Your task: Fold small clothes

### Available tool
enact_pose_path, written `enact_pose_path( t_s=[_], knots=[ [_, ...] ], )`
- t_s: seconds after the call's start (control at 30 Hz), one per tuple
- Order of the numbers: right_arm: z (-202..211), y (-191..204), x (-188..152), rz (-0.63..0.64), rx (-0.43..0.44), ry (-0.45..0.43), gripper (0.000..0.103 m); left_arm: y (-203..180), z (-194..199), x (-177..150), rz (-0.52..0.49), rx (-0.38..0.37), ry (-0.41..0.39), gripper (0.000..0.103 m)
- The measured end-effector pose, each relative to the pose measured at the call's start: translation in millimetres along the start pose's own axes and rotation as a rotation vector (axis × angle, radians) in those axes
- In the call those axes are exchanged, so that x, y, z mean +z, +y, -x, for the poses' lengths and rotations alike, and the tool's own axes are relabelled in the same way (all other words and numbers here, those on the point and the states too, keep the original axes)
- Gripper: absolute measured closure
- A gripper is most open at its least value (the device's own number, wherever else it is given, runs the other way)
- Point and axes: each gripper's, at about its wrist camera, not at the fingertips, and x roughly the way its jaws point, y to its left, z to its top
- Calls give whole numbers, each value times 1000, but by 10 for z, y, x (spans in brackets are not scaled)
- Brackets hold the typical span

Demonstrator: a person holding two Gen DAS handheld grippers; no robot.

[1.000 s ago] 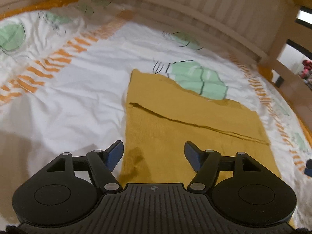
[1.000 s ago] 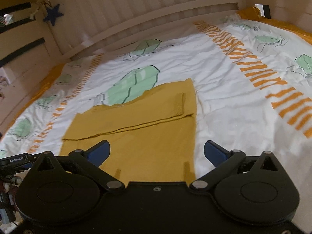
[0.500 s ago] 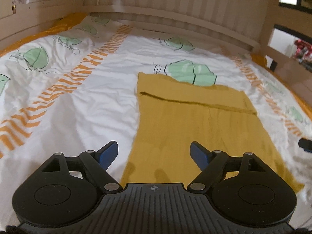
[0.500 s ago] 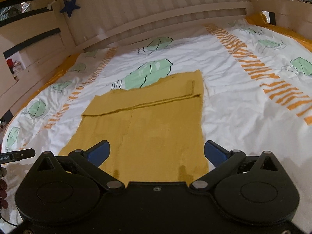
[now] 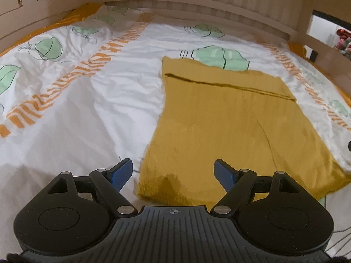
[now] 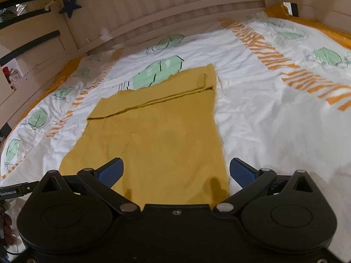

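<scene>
A wooden slatted bed frame (image 5: 197, 6) surrounds a white duvet (image 5: 76, 114) printed with green leaves and orange striped bands. On the duvet lies the garment (image 5: 219, 120), a mustard knit piece spread flat, with a folded band running across its far end. In the right wrist view the garment (image 6: 158, 135) runs from the near edge of the picture up to a green leaf.

The left gripper (image 5: 173, 171) hangs low over the near left corner of the garment, tilted down toward the bed. Its blue pads (image 5: 121, 172) are spread wide with nothing between them; its jaws have just been opening. One pad is over the white duvet, the other over the garment, neither touching the cloth as far as can be seen.

The right gripper (image 6: 176, 171) sits over the near right corner, also tilted down. Its blue pads (image 6: 241, 172) stand wide apart and hold nothing; the garment's right edge passes between them.

At the left edge of the right wrist view a small black part carries white lettering, "GenRobot.AI" (image 6: 8, 193). A dark blue star (image 6: 70, 5) hangs on the frame.
</scene>
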Motion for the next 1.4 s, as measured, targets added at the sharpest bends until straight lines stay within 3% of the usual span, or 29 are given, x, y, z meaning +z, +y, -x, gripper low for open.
enact_pose_path(
  t_s=[0.43, 0.77, 1.4],
  knots=[
    [-158, -87, -105, -37, -37, 122, 0, -96, -78, -242, -58, 27, 44, 23],
    [-342, -229, -80, -133, 33, 214, 0, -50, -151, -192, -28, 5, 75, 23],
    [-488, -215, -122, -131, 49, 252, 0, 73, -565, 6, 43, -30, 172, 23]
  ],
)
